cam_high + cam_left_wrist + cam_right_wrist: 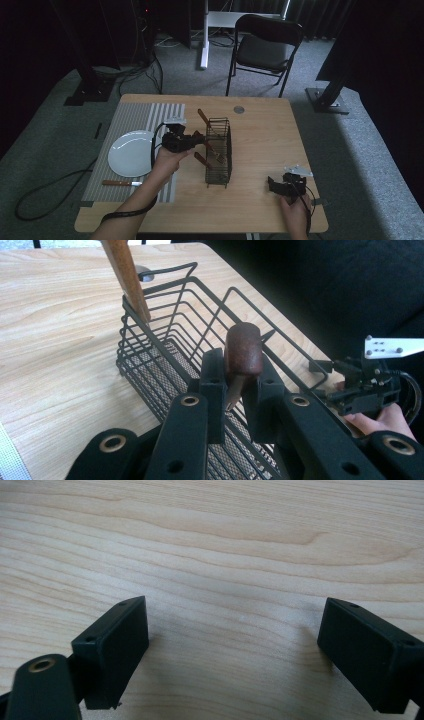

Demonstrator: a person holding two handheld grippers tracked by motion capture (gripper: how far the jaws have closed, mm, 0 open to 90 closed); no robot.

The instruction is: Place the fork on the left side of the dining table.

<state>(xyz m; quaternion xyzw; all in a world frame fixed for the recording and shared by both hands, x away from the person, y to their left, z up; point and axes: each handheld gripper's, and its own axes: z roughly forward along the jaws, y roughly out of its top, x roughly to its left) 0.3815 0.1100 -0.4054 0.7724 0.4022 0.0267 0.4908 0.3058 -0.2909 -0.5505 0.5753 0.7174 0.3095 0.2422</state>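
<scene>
Pale wood-grain table (260, 130) under dim light, dark curtains and a folding chair (267, 42) behind; on it stands a black wire basket (165, 345), and the left gripper (235, 390) has its jaws closed on the brown wooden handle (243, 349) of a utensil just above the basket's near rim; a second wooden handle (129, 277) leans beyond the fingers at the far end. That handle looks stiff, light and smooth, so pinching mid-handle seems soundest; the metal part below the fingers is hidden. The right gripper (232, 650) rests with jaws spread wide over bare table, nothing between them.
</scene>
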